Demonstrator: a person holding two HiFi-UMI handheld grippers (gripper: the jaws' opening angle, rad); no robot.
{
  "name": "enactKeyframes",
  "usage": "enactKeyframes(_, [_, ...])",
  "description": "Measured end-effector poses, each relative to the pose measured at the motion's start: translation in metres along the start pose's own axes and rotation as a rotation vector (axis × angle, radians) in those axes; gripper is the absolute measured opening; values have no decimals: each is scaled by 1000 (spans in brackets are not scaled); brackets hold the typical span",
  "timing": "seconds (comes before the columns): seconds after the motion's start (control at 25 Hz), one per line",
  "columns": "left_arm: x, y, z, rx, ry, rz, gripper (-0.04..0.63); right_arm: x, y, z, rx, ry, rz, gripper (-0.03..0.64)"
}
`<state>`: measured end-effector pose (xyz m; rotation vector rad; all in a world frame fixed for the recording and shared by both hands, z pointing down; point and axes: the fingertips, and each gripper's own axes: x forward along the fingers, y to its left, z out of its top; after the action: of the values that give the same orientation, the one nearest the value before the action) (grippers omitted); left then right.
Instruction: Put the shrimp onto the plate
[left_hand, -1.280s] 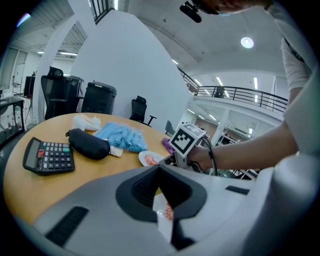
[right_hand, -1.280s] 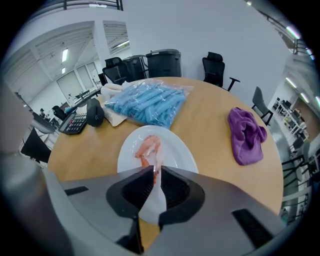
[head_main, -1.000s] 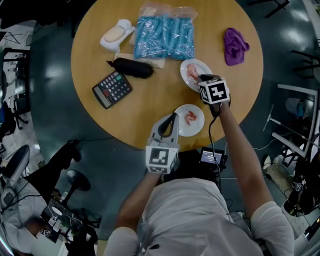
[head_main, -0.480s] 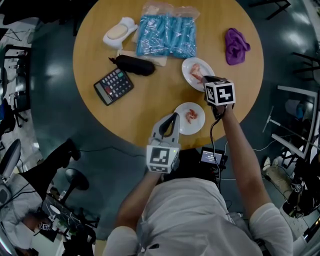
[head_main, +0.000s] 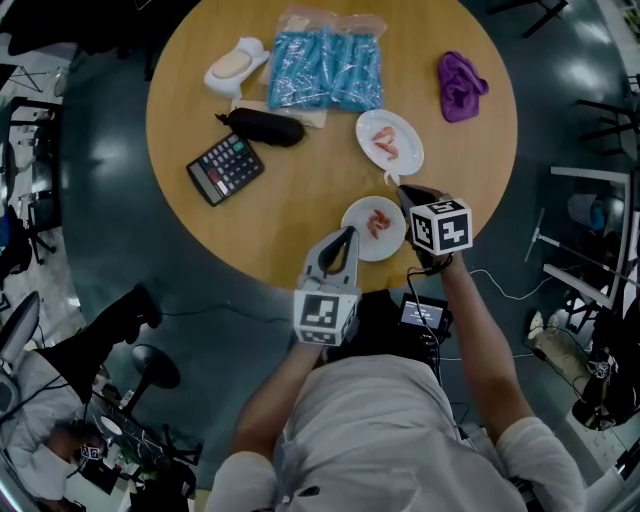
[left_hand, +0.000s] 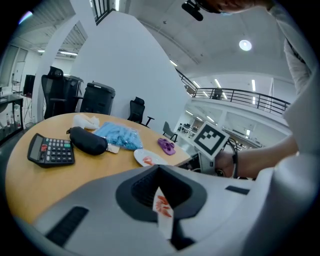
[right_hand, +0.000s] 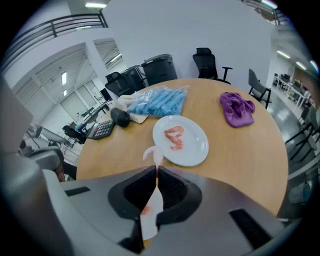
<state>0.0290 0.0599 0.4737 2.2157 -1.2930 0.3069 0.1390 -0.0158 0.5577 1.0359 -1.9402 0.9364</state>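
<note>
Your right gripper (right_hand: 157, 168) has just been closing and now pinches 1 pale shrimp (right_hand: 152, 153) by its end, the body curling out past the tips. The near plate (head_main: 380, 248) lies just left of it, toward you, beside your clenched left gripper (head_main: 346, 236).

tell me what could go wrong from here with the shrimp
The right gripper has just closed its jaws on the shrimp by a thin end only, so it may slip onto the table before reaching the near plate. The left gripper sits at that plate's rim and could nudge it.
</note>
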Motion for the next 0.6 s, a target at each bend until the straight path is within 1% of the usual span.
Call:
enactKeyframes(0.16, [-5, -6, -5, 7, -2, -14, 8, -3, 37, -42, -3, 40, 56, 28])
enactKeyframes(0.36, [-16, -6, -13, -2, 0, 0, 7, -4, 82, -84, 6, 84, 141, 28])
enactKeyframes(0.44, [-20, -4, -14, -2, -1, 8, 7, 0, 95, -92, 75, 86, 201, 28])
enactKeyframes(0.56, [-27, 0, -15, -4, -5, 19, 7, 8, 104, -99, 276, 86, 317, 28])
enactKeyframes(0.6, [-29, 1, -15, -4, -5, 22, 8, 10, 103, -101, 333, 89, 335, 28])
